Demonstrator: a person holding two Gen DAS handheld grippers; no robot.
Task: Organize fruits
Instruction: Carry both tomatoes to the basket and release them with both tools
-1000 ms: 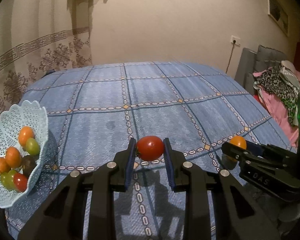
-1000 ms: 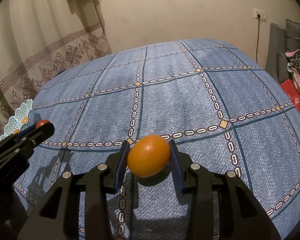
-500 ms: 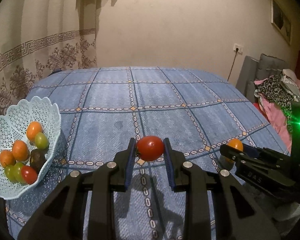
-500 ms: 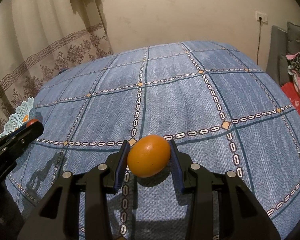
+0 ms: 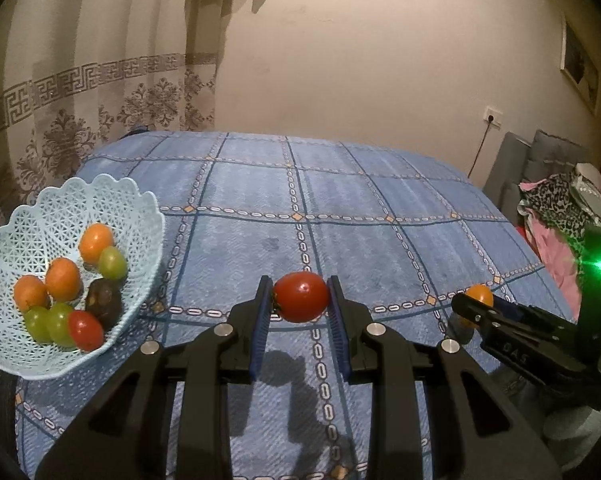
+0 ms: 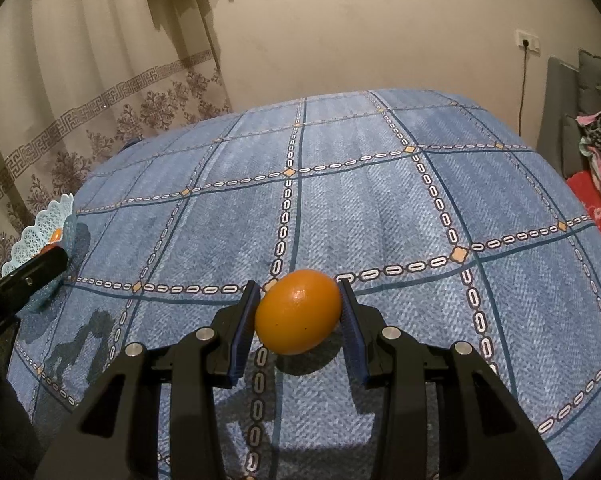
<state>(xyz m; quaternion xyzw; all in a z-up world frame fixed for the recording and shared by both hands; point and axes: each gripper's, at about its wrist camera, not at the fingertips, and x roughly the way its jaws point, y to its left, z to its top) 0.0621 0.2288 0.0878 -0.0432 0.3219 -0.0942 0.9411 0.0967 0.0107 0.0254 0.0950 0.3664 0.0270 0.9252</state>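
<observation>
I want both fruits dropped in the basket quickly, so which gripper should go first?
Left. The left gripper holds the red tomato near the basket; the right gripper with the orange fruit sits farther away.

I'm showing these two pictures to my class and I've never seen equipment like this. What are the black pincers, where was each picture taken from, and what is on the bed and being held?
There is no robot here: a person holds a hand-held two-finger claw in each hand, each carrying a wide-angle camera that looks forward along its fingers. One picture comes from the left claw, which grips a red tomato. The other comes from the right claw, which grips an orange fruit. Each claw also shows at the edge of the other's picture. Both are above a blue patterned bedspread. At its left edge sits a pale blue lattice basket that already holds orange, green, red and one dark fruit.
</observation>
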